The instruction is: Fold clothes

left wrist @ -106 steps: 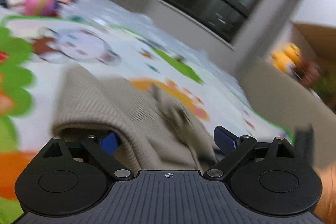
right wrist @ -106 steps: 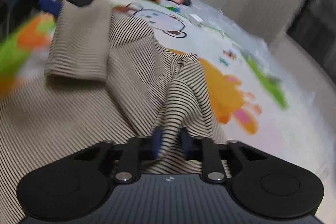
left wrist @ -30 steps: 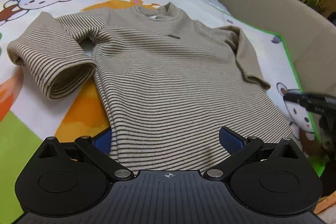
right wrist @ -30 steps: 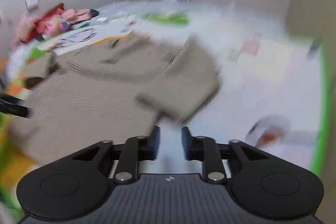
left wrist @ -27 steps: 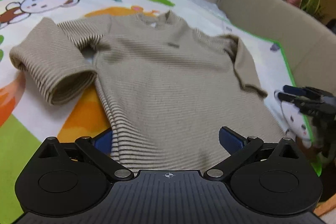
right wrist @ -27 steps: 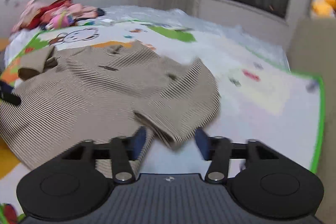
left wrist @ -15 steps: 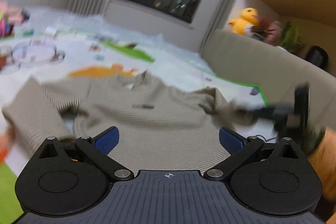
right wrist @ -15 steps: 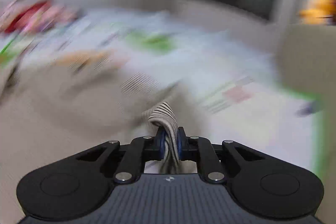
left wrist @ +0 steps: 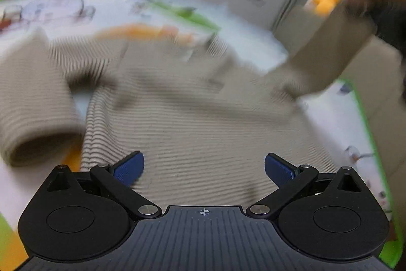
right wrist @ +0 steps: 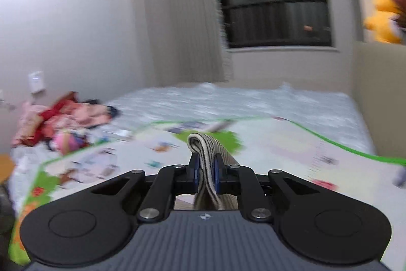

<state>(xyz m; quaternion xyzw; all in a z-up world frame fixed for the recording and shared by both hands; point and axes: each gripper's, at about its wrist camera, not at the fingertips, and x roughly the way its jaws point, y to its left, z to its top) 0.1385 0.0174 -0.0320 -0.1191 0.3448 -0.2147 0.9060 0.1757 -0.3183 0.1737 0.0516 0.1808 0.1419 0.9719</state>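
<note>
Striped sweater (left wrist: 198,123) lies flat, front up, on the play mat (left wrist: 337,118), hem toward the mat's near edge, collar toward the far edge. Left-wrist view is motion-blurred; fine detail unreliable.

Left gripper (left wrist: 204,166): claw spread wide, blue pads apart, nothing between them. It hovers over the hem; whether it touches the cloth I cannot tell. Judged a waiting pose, placed to pin or take the hem once needed.

Right gripper (right wrist: 205,170): claw pressed together, pinching a doubled fold of the striped sleeve (right wrist: 206,164). Camera tips up toward the window (right wrist: 274,4), so the cuff is likely raised off the mat. In the left view the same sleeve rises toward the mat's right edge.

Judgement: sleeve held high so it can swing inward across the chest. Other sleeve, at the left edge, not yet folded in.

Clothes pile (right wrist: 58,123) sits off the mat's far left corner.
</note>
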